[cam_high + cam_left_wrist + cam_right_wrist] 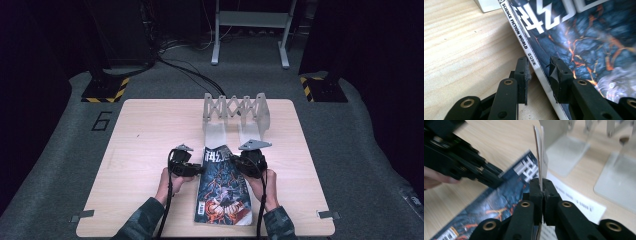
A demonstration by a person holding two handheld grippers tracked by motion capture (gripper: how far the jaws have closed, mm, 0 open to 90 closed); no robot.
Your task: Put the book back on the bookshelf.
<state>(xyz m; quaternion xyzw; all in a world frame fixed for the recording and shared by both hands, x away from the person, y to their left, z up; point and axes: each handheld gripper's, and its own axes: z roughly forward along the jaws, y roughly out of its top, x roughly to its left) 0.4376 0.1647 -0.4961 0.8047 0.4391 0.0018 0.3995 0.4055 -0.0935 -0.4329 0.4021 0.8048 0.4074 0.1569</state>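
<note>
Magazine (222, 189) lies on table (140, 150), just in front of grey rack (235, 112). L gripper (537, 72) spread, jaws astride mag's spine edge. R gripper (541, 187) pinching 2 lifted pages (541, 152) at mag's far right corner.

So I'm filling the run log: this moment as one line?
left claw: open, astride magazine spine | right claw: shut on page edge, lifted | rack: behind, apart | table
</note>
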